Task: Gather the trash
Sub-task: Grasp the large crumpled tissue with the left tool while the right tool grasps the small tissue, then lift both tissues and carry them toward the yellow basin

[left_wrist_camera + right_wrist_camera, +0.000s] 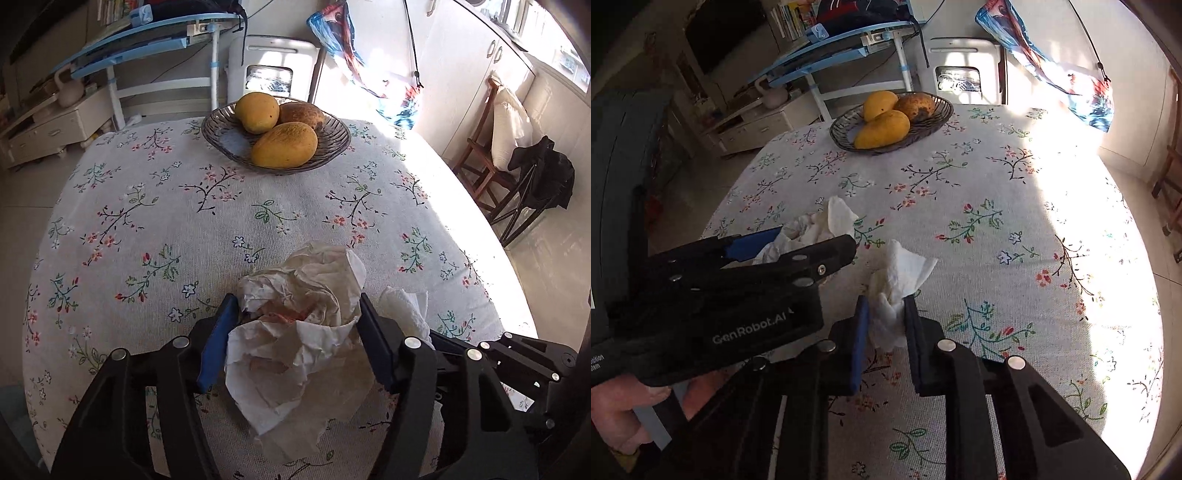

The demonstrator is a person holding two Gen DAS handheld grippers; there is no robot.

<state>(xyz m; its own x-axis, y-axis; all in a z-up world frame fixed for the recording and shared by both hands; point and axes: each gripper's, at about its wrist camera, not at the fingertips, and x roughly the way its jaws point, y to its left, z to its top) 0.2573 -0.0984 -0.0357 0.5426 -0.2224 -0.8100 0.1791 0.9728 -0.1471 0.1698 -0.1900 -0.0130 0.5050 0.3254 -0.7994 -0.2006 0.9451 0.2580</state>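
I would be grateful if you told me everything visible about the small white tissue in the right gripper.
The small white tissue is a crumpled, soft paper wad, faintly yellowed on one side, with a flat corner sticking up and out past the fingertips. The right gripper is shut on its lower part, blue pads pressing both sides. It sits low over the floral tablecloth, just right of the left gripper.

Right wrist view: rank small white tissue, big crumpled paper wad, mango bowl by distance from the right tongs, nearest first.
1. Small white tissue: pinched between the right tongs.
2. Big crumpled paper wad: up and left in this view, between the left tongs.
3. Mango bowl: far end of the floral tablecloth.
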